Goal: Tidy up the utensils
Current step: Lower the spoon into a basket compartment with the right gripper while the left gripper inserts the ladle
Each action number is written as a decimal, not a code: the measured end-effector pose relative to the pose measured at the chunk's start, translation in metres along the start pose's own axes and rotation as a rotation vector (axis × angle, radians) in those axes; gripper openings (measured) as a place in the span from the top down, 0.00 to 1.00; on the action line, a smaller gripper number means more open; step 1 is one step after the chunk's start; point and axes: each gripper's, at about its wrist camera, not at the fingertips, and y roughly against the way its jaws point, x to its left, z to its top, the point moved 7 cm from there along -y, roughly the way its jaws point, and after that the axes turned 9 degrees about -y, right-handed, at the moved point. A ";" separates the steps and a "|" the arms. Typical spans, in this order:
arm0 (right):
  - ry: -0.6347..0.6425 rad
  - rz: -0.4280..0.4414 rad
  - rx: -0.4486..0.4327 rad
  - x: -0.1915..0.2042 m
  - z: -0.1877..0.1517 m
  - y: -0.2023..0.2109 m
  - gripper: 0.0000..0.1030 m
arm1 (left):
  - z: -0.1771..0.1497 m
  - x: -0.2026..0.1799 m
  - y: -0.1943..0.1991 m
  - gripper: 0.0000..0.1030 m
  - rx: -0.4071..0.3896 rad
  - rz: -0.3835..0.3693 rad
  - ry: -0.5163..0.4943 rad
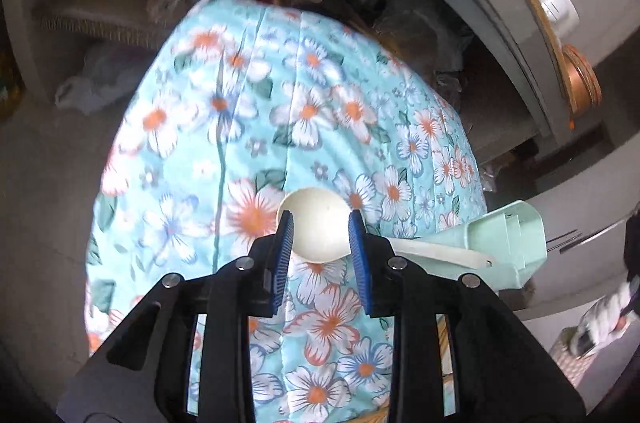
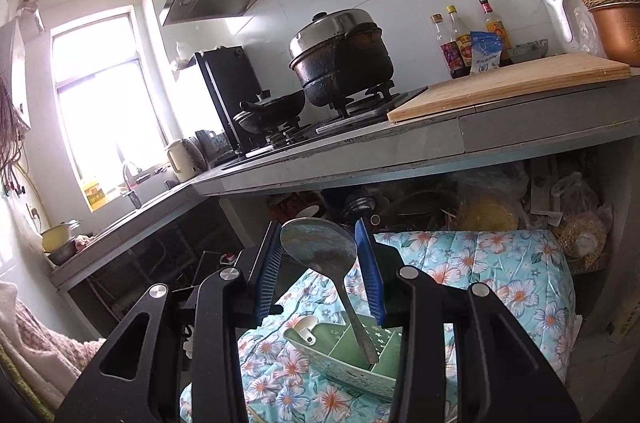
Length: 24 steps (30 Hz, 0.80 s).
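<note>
The pale green plastic utensil caddy (image 2: pixel 352 355), slotted and split into compartments, lies on a quilted turquoise cloth with orange and white flowers (image 1: pixel 256 111), and everything else is best placed from it.

A cream plastic rice spoon (image 1: pixel 316 227) has its handle end at the caddy's mouth and its round bowl stretched out onto the cloth away from the caddy. The left gripper (image 1: pixel 320 235) sits over that bowl with its blue ribbed pads on either side of it, parted about as wide as the bowl; whether they press on its rim I cannot tell.

Above the caddy, the right gripper (image 2: pixel 318 263) has its blue pads partly apart with a worn, dull metal ladle-like spoon (image 2: pixel 320 243) between them, its bowl upward and its thin handle slanting down into one of the caddy's middle compartments. The pads appear to touch the bowl's edges.

Behind the caddy runs a grey kitchen counter (image 2: pixel 400 147), with cluttered shelving below.
</note>
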 end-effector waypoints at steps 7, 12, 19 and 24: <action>0.011 -0.020 -0.001 -0.002 -0.001 -0.003 0.64 | -0.021 0.040 -0.042 0.76 0.099 -0.125 0.309; 0.000 -0.017 0.002 -0.008 -0.002 -0.006 0.64 | -0.023 0.050 -0.049 0.82 0.100 -0.145 0.412; -0.020 -0.029 0.009 -0.018 -0.003 -0.010 0.64 | -0.015 0.047 -0.045 0.98 0.043 -0.057 0.365; -0.020 -0.041 0.011 -0.020 -0.004 -0.012 0.64 | 0.010 0.019 0.007 0.98 -0.167 0.081 0.155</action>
